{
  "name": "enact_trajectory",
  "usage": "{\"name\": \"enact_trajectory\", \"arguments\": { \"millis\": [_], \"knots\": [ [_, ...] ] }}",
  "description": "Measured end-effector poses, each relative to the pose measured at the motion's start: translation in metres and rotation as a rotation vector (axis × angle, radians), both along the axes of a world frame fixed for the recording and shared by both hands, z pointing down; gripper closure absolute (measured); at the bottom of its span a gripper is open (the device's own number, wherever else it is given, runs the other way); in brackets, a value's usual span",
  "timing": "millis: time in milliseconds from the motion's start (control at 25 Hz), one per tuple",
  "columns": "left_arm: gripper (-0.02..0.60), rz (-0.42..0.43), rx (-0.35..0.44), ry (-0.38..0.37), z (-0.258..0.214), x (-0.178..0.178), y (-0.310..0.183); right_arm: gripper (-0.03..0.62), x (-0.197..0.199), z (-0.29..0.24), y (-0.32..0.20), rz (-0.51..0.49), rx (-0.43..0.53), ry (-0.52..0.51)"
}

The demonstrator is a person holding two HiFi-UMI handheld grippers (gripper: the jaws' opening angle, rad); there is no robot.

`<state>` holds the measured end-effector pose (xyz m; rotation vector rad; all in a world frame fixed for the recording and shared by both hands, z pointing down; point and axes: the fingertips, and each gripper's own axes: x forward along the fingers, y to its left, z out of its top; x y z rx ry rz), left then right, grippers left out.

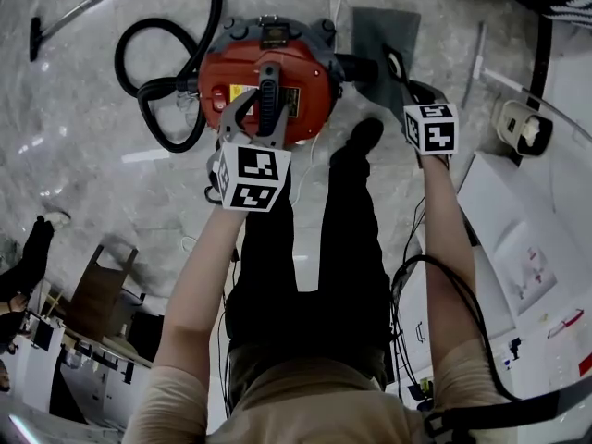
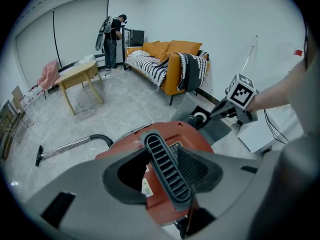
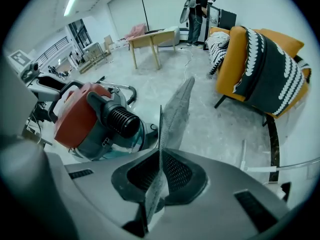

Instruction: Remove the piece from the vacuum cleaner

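Print on the yellow label of the vacuum cleaner is unreadable. Your left hand-held gripper clamps its handle; your right hand-held gripper pinches the grey piece, clear of the outlet, over marbled floor.

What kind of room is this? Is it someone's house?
Probably a living room, or a room set up like one. There is an orange sofa with a striped blanket, a wooden table, and a red vacuum cleaner on the pale stone-look floor.
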<state>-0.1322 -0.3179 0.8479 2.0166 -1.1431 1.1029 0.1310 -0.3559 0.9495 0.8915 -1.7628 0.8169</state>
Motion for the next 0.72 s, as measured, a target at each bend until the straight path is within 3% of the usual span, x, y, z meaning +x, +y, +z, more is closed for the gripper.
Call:
{"name": "enact_trajectory", "arguments": {
  "millis": [320, 720],
  "knots": [
    [0.397, -0.002, -0.005, -0.010, 0.002, 0.000, -0.001, 0.568, 0.021, 0.004, 0.006, 0.120, -0.037, -0.052],
    [0.397, -0.013, 0.009, -0.029, 0.001, 0.000, -0.001, 0.568, 0.062, -0.001, 0.016, 0.497, -0.099, -0.231]
  ]
}}
